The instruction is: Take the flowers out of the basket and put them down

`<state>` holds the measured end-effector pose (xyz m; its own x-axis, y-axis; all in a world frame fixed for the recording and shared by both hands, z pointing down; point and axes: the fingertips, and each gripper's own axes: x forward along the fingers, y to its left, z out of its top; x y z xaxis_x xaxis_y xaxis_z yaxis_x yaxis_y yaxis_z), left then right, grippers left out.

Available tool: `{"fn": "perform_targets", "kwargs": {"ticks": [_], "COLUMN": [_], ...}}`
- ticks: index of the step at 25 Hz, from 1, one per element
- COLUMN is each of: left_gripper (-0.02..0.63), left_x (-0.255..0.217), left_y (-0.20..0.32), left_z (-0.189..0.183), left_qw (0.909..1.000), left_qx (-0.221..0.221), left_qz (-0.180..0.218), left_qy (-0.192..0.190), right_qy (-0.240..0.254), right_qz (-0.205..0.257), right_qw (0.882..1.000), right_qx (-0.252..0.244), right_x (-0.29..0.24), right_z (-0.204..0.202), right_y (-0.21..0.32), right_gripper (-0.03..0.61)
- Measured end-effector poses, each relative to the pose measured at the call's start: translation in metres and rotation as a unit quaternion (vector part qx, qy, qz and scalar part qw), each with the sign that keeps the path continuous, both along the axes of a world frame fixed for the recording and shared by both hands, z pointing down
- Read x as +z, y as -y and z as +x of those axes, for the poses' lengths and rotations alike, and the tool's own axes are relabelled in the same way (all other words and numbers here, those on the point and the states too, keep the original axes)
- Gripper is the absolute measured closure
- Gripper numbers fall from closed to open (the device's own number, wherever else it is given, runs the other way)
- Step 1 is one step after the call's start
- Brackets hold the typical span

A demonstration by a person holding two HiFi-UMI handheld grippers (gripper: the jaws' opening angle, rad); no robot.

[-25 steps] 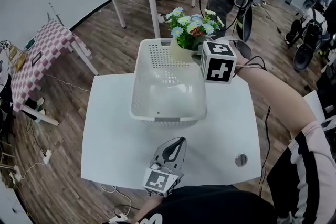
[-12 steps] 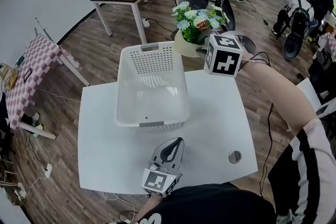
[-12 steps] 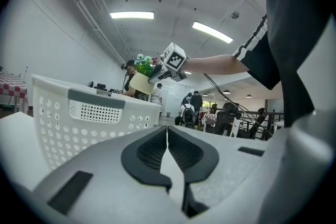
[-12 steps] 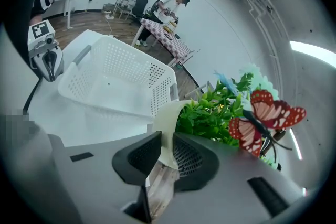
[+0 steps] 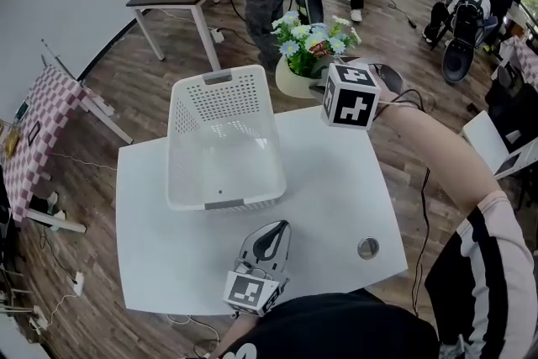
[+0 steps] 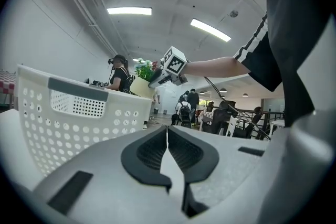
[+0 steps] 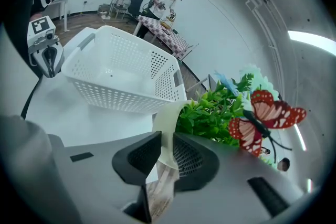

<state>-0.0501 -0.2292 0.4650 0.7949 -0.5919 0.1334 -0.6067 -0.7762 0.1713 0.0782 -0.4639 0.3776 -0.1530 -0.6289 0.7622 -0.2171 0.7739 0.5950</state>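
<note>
Clamping right gripper (image 7: 165, 148) on pot (image 5: 291, 85) rim of flowers (image 5: 309, 40), aloft beside basket (image 5: 220, 203). Holding left gripper (image 6: 167, 137) at worktop (image 5: 336, 185) near edge, jaws pressed together.

We see a white square table (image 5: 336, 181) with rounded corners. It stands on a brown wooden floor (image 5: 143, 88). A white plastic basket with lots of small holes (image 5: 252, 199) sits right on the table top. The basket is by the far edge and closer to the left edge than to the right edge. It stands upright with its open side up. Near the front right corner we see a small round grey metal cap (image 5: 367, 247) set flat in the table top, well apart from the basket.
</note>
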Motion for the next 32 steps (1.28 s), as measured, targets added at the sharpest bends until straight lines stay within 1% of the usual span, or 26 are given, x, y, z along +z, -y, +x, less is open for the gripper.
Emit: {"fn": "perform_targets", "kwargs": {"ticks": [12,18,26,32], "left_gripper": [0.604,0.604,0.604,0.604], "left_x": [0.008,0.014,0.019,0.021], "left_y": [-0.001,0.0,0.005,0.006], "left_z": [0.003,0.004,0.002,0.001], "left_qw": [0.9998,0.9997,0.9994,0.9993], "left_qx": [0.006,0.005,0.003,-0.005], "left_qz": [-0.013,-0.02,-0.026,-0.027], "left_qy": [0.01,0.013,0.023,0.025], "right_qy": [-0.014,-0.01,-0.029,-0.033], "right_qz": [-0.034,-0.05,-0.062,-0.066], "right_qw": [0.999,0.999,0.998,0.997], "right_qx": [0.002,0.014,0.001,-0.002], "right_x": [0.057,0.084,0.12,0.144], "right_z": [0.011,0.019,0.018,0.017], "right_y": [-0.011,-0.011,-0.013,-0.011], "right_gripper": [0.499,0.499,0.499,0.499]}}
